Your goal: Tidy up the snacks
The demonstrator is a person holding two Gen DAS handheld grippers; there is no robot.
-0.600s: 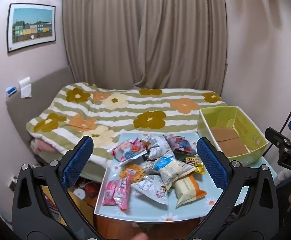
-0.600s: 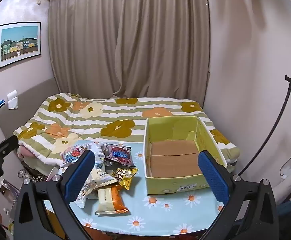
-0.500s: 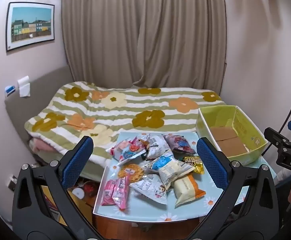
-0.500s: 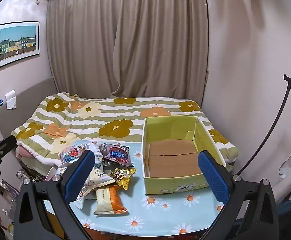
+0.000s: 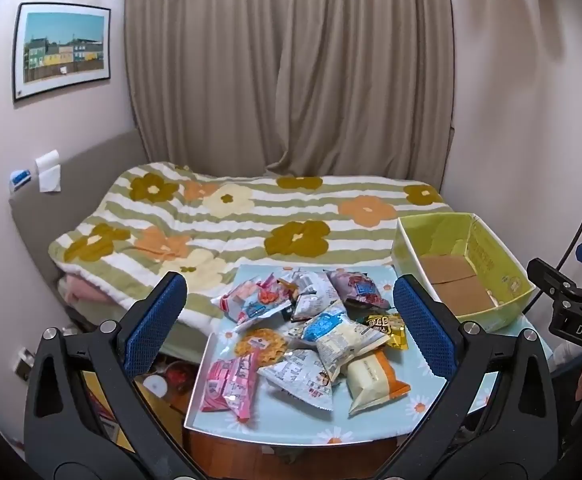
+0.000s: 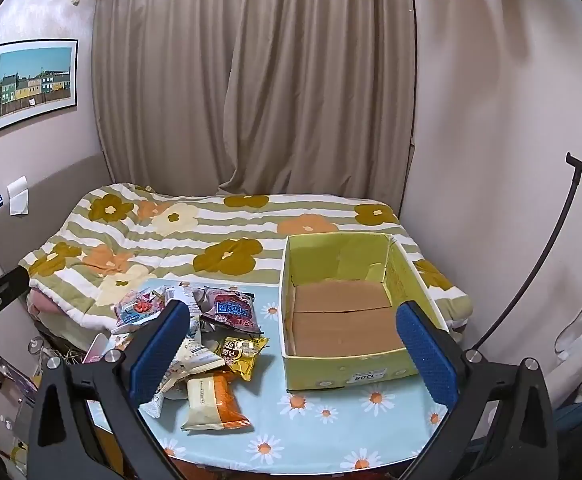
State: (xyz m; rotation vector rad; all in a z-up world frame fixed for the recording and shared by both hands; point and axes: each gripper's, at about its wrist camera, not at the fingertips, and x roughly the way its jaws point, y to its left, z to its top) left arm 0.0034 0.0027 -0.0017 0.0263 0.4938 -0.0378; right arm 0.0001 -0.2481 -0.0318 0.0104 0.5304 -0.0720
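Both the left gripper (image 5: 291, 324) and the right gripper (image 6: 293, 344) hover above the surface (image 6: 331, 428) with their blue fingers (image 5: 155, 322) spread fully wide and nothing between them. The snack packets (image 5: 311, 340) lie heaped at the surface's left edge. The empty yellow-green box (image 6: 351, 372) sits by its far right corner, against the bed (image 6: 211, 236).
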